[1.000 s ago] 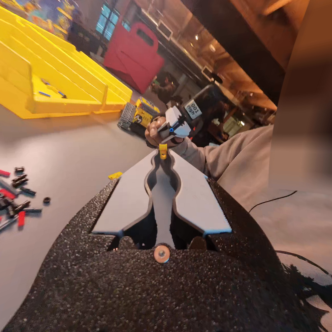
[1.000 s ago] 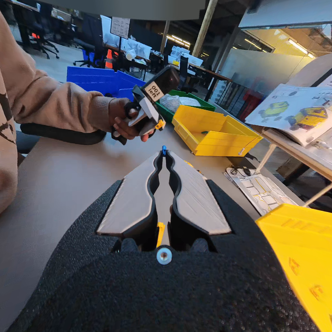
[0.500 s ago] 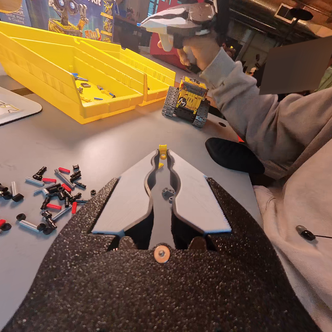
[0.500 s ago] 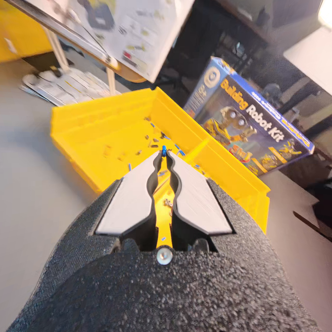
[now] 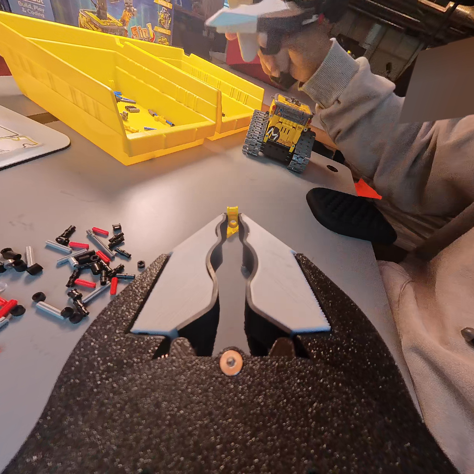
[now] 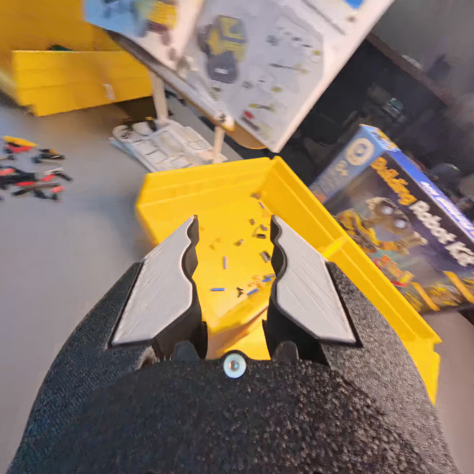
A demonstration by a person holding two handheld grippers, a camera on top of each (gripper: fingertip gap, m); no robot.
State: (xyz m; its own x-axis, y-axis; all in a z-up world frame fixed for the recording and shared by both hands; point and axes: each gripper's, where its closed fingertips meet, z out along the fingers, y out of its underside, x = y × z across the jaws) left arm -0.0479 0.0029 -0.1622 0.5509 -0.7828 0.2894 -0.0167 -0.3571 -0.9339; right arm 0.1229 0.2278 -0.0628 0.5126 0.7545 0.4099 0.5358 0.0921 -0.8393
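Observation:
My left gripper (image 5: 233, 218) is shut on a small yellow connector piece (image 5: 232, 221) and holds it above the grey table (image 5: 166, 184). My right gripper (image 6: 233, 223) is open and empty above a yellow bin (image 6: 287, 179) that holds several small blue, grey and yellow pins (image 6: 218, 289). The right gripper also shows in the left wrist view (image 5: 238, 18), held high above the bins by a hand in a beige sleeve. The same bin shows in the left wrist view (image 5: 164, 138).
A pile of red, black and grey pins (image 5: 84, 261) lies on the table at left. A yellow tracked toy vehicle (image 5: 279, 133) stands beyond. An open instruction booklet on a stand (image 6: 256, 64) and a blue kit box (image 6: 410, 223) are behind the bin. Some 30 centimetres of space lies between my two pairs of fingers.
My right gripper swung over the yellow bin and opened; the blue pin it held is gone from its tips. My left gripper swung away and lowered towards the table, still gripping the yellow piece.

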